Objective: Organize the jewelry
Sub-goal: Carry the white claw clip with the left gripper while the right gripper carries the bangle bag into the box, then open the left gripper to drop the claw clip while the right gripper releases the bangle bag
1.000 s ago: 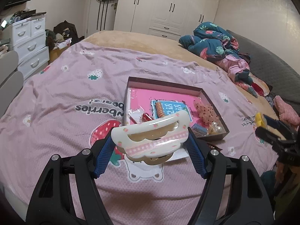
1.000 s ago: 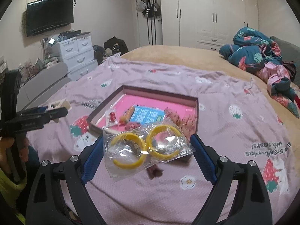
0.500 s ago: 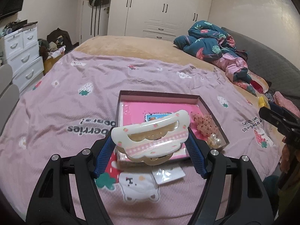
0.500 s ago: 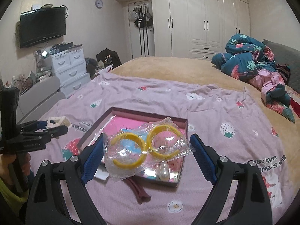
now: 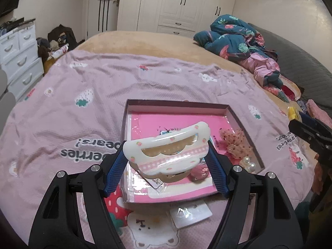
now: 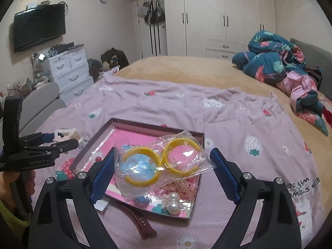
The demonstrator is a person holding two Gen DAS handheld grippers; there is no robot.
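A white hair claw clip (image 5: 166,155) with pink check trim sits crosswise in my left gripper (image 5: 166,159), whose blue pads are shut on its two ends. It hangs over the near part of the shallow dark box (image 5: 178,103) with a pink lining. My right gripper (image 6: 164,166) is shut on a clear bag with two yellow bangles (image 6: 164,161), held above the same box (image 6: 157,127). Pearl pieces (image 6: 173,204), a pink frilly piece (image 5: 236,143) and cards lie inside. Each gripper shows in the other's view: the right gripper (image 5: 307,132), the left gripper (image 6: 62,139).
The box lies on a pink strawberry blanket (image 5: 83,83) on a bed. A dark red hair clip (image 6: 141,222) and a small clear packet (image 5: 189,213) lie on the blanket by the box's near edge. Piled clothes (image 6: 280,66) sit far right, white drawers (image 6: 68,70) left.
Both grippers have travelled across the bed, still holding the clip and the bag. The box has slid toward the middle of both views and now lies under the held things.
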